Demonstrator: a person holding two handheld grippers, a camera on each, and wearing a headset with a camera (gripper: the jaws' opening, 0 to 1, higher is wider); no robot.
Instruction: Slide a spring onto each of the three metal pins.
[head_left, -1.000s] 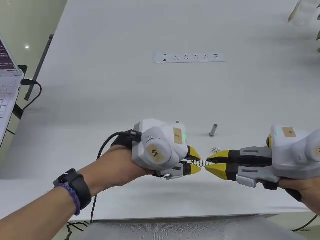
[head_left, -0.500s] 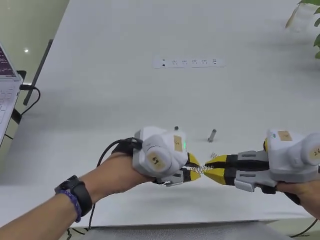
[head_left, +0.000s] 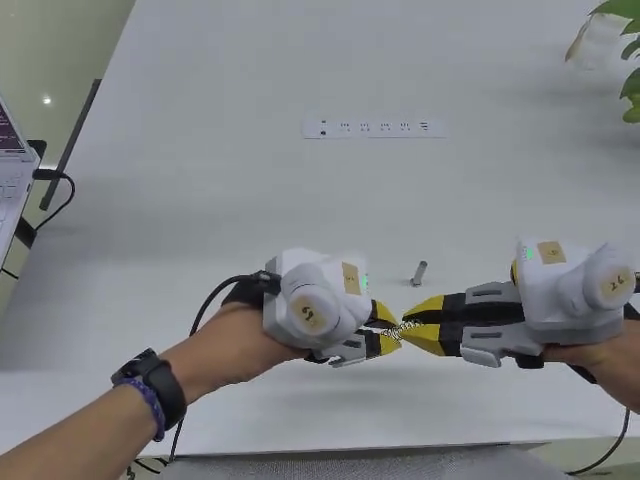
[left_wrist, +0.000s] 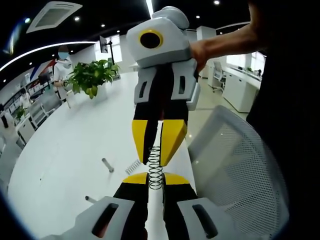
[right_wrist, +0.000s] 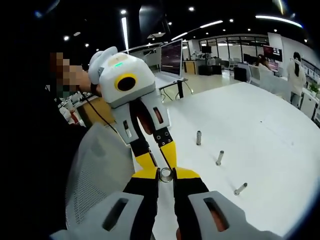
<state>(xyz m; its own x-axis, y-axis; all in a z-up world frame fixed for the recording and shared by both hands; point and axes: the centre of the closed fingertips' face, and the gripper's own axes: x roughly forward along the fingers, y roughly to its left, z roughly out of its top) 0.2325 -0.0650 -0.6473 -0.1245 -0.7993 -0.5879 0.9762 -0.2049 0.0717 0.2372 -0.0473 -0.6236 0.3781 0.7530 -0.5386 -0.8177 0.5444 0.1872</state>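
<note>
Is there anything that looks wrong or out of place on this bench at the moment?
Nothing looks spilled or broken. The odd point: the spring hangs above the table, with the left gripper shut on one end and the right gripper on the other, while three pins sit bare on it.

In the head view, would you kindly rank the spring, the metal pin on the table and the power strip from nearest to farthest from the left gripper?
1. spring: at the tips of the left gripper, on its right.
2. metal pin: on the table, just beyond the tips.
3. power strip: far across the table.
</note>
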